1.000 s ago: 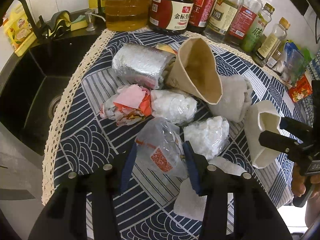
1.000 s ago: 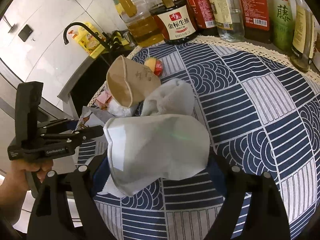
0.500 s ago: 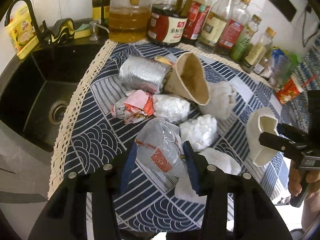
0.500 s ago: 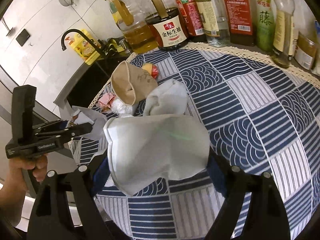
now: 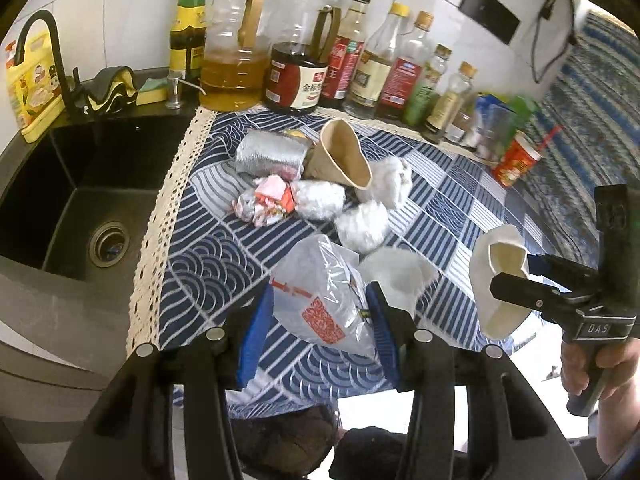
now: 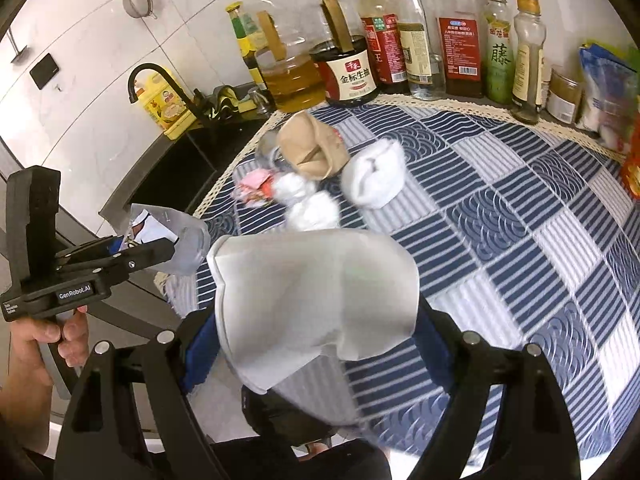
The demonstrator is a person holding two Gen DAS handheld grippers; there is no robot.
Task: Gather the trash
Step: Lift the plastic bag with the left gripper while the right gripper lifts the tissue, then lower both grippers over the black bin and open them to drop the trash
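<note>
My left gripper (image 5: 318, 326) is shut on a clear plastic bag with red print (image 5: 320, 300), held above the front edge of the blue patterned cloth (image 5: 208, 264). My right gripper (image 6: 316, 332) is shut on a crushed white paper cup (image 6: 312, 296); it also shows at the right of the left wrist view (image 5: 496, 280). On the cloth lies a pile of trash: a brown paper cup (image 5: 344, 156), a foil wrapper (image 5: 272, 154), a pink and red wrapper (image 5: 268, 200), and white crumpled wads (image 5: 362, 226).
A black sink (image 5: 72, 192) with a faucet (image 5: 44, 36) lies left of the cloth. Several oil and sauce bottles (image 5: 296, 68) line the back wall. A red snack cup (image 5: 516, 160) stands at the right. A dark bin (image 5: 288, 436) lies below the counter's front edge.
Both grippers have pulled back and up from the counter with their trash, out past its front edge. The trash pile looks smaller and farther away.
</note>
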